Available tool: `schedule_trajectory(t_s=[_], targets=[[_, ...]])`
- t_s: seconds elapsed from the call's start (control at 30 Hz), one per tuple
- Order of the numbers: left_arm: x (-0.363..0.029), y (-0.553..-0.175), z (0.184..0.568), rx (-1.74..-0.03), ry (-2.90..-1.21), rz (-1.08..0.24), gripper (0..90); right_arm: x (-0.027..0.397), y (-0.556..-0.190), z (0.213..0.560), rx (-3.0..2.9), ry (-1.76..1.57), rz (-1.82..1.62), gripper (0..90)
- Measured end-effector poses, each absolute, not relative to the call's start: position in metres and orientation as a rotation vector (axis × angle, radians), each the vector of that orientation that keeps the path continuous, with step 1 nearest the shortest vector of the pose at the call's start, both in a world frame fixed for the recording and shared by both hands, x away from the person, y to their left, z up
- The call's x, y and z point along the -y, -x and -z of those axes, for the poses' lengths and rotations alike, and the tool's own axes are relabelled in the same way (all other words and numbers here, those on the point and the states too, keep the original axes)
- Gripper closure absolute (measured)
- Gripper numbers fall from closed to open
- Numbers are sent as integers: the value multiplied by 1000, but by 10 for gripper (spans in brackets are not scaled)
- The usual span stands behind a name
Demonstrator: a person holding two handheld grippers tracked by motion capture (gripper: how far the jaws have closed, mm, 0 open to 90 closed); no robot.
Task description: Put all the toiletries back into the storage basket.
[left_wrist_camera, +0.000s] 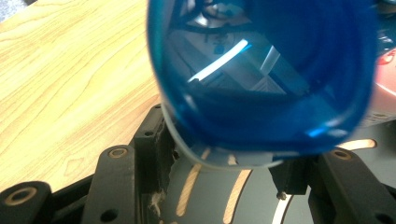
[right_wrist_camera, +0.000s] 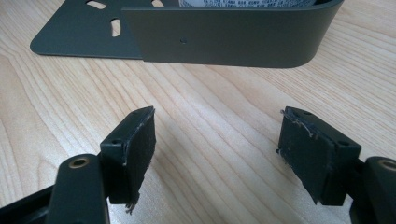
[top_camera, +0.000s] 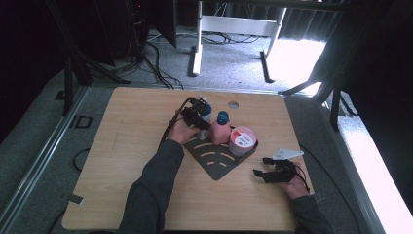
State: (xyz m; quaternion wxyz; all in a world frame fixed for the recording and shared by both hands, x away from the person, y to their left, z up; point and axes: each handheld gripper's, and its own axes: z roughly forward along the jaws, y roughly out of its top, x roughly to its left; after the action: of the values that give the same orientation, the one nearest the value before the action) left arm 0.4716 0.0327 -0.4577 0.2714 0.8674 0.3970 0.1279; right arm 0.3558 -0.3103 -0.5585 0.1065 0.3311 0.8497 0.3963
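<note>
Look for the blue-capped bottle upright at the far corner of the dark rack, toward the far edge of the bench, just beside the pink bottle and near the round tub. Bracketed there by the left gripper: in the left gripper view, straddled low on the body under the blue cap, jaws apart, pads at its sides and not plainly pressing. Nothing between the jaws of the right gripper, spread wide over bare bench just off the rack's near-right wall.

Likely light, being small and plastic. Probably stiff at the cap, thinner and springier at the white wall below. Glossy and smooth, so apt to slip or tip under a loose pinch. Best taken squarely across the body just below the cap, with modest pressure only. Worth keeping upright and clear of the pink bottle when lifting off the rack.
</note>
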Motion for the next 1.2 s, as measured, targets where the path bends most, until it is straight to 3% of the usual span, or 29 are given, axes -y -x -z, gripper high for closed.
schedule_trajectory(t_s=[1.2], targets=[[-62,-451,441,-1061,-2360,-384,450,310,-356,559,-2501,-975,-1166,269]])
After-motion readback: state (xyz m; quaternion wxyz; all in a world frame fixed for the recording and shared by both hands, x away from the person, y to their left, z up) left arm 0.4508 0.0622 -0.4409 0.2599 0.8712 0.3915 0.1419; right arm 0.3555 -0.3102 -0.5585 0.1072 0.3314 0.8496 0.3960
